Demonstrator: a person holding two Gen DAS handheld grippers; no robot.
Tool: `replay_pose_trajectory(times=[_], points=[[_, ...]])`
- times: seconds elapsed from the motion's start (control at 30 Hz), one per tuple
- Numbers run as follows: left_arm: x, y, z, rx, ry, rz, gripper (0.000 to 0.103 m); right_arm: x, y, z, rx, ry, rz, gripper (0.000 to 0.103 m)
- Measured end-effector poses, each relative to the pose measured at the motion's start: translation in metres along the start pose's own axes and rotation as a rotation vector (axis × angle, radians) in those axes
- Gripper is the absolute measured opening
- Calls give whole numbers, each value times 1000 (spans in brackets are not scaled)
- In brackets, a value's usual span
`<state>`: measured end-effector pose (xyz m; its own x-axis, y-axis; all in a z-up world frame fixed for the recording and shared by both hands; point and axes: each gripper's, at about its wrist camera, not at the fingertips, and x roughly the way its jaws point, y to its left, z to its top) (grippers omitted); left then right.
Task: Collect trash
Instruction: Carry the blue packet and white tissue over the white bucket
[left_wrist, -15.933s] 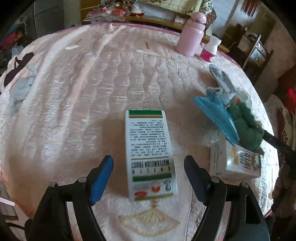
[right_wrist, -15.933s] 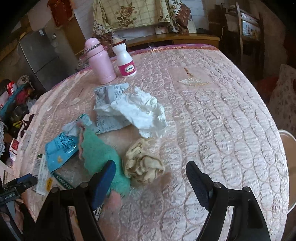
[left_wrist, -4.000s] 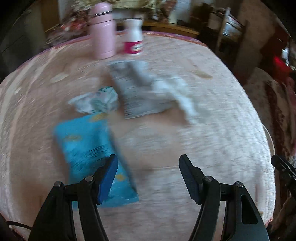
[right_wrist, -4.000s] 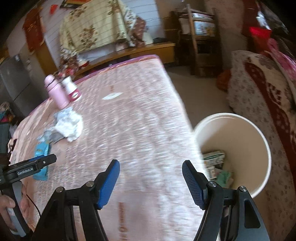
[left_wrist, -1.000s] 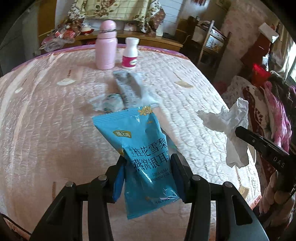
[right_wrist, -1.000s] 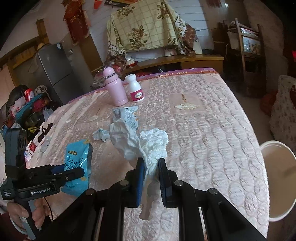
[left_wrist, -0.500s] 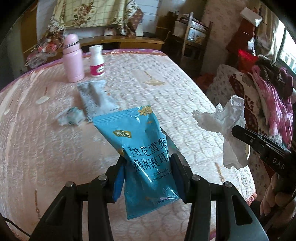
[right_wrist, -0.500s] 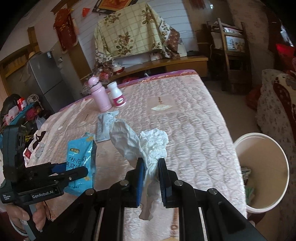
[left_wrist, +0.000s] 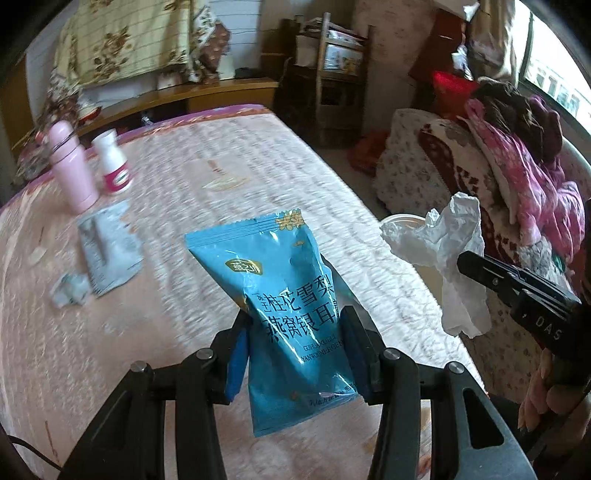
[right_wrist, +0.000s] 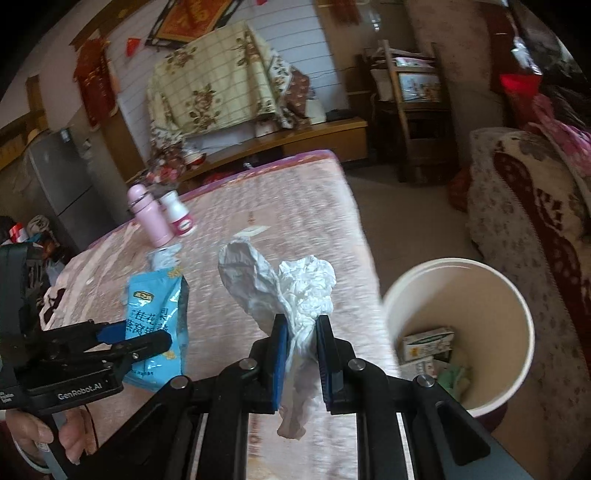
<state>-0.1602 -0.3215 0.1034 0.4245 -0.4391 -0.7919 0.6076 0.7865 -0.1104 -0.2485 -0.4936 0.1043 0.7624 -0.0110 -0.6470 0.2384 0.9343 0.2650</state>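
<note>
The left gripper (left_wrist: 295, 347) is clamping a glossy blue snack packet printed with white characters (left_wrist: 284, 295) between its blue-padded fingers (left_wrist: 236, 354), holding it upright in the air over the pink quilted bed cover (left_wrist: 110, 332). The right gripper (right_wrist: 301, 354) is pinching a crumpled white tissue wad (right_wrist: 295, 291), its jaws nearly together on the paper, with a tail of tissue hanging below the pads. Taking the round cream plastic bin (right_wrist: 517, 314) on the floor as the marker: the tissue is hanging just beside its rim, above the edge of the bed, and the blue packet is sitting farther from the bin, on the other side of the tissue. Inside the bin, a green-and-white carton (right_wrist: 428, 343) and some other scraps are lying at the bottom. Well away from the bin, at the far end of the bed, a pink flask (left_wrist: 70, 166) and a small white bottle with a magenta label (left_wrist: 112, 166) are standing together, with a grey wrapper (left_wrist: 107, 251) and a small crumpled scrap (left_wrist: 70, 293) lying just in front of them.
</note>
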Motion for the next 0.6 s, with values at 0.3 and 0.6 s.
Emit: replay_pose_trajectory(times=[0.3,0.6], points=[[31,-50,28,53,18,-57,49,-12,-69,2,97,-21,-106,18],[67,-97,52,84,40,-102,49,1,-135,1,203,7,-193,18]])
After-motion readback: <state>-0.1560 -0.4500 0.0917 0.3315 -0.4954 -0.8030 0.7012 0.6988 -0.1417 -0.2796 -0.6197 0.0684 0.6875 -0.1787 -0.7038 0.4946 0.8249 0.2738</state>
